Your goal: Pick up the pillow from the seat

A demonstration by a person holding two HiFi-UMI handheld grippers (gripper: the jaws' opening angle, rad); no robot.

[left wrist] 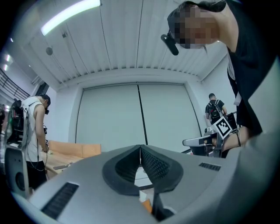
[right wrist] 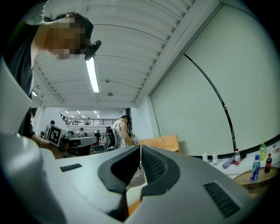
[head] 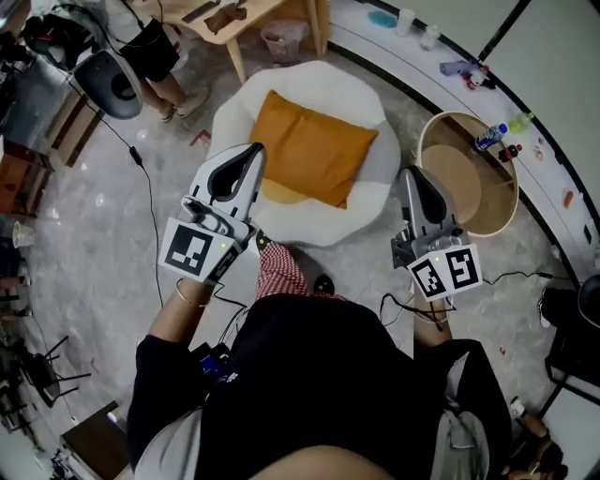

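Note:
An orange pillow (head: 314,145) lies tilted on a white round cushioned seat (head: 375,192) on the floor ahead of me. My left gripper (head: 255,148) is shut with nothing in it; in the head view its tip sits at the pillow's left edge, and I cannot tell whether it touches. My right gripper (head: 410,172), also shut and holding nothing, is at the seat's right rim, apart from the pillow. In the left gripper view the jaws (left wrist: 140,147) meet, pointing level at a wall. In the right gripper view the jaws (right wrist: 140,147) are closed too.
A round wooden side table (head: 448,183) with small bottles (head: 491,137) stands right of the seat. A wooden table (head: 234,21) and a pink bin (head: 284,39) are beyond it. A black cable (head: 150,202) runs over the floor at left. A person's legs (head: 169,80) stand at the top left.

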